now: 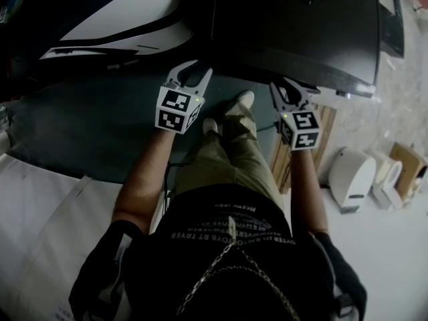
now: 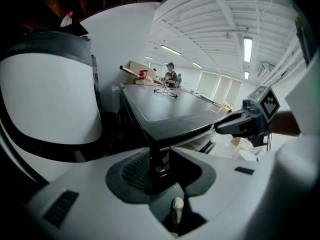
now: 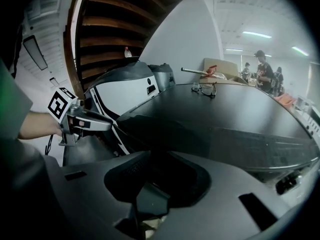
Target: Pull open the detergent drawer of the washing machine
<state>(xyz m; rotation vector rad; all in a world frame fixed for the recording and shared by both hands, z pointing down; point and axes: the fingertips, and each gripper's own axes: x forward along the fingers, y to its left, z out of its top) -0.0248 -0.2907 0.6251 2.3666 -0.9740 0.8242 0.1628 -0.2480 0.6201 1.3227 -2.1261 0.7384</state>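
The left hand-held gripper (image 1: 194, 72) is held released: its jaws stand apart and nothing is between them. Only the leg of the dark counter (image 1: 294, 25) and a shoe (image 1: 241, 102) are seen through the gap. The right hand-held gripper (image 1: 293, 90) is also judged to be released and empty, although its own view is rather dark. Both are pointed forward and down in front of the person's legs, and the right one is near the front edge of the counter.

The detergent drawer cannot be made out in any view. A large white body (image 1: 127, 12) with a black band stands to the left of the counter. It may be the washing machine, but no drawer front and no handle are shown on it. The task is therefore judged as not yet begun, and the drawer must be found first.

Several things could go wrong from here. The right hand-held gripper could be knocked against the counter edge if it is pushed forward, because so little room is left there. A pair of glasses (image 3: 204, 89) lies on the counter top and could be shaken or moved by such a knock. If the white body is approached before the drawer is seen, a wrong panel or seam could be gripped. The jaws could also slip off a smooth, curved surface. The aim is made harder by the poor light low down.
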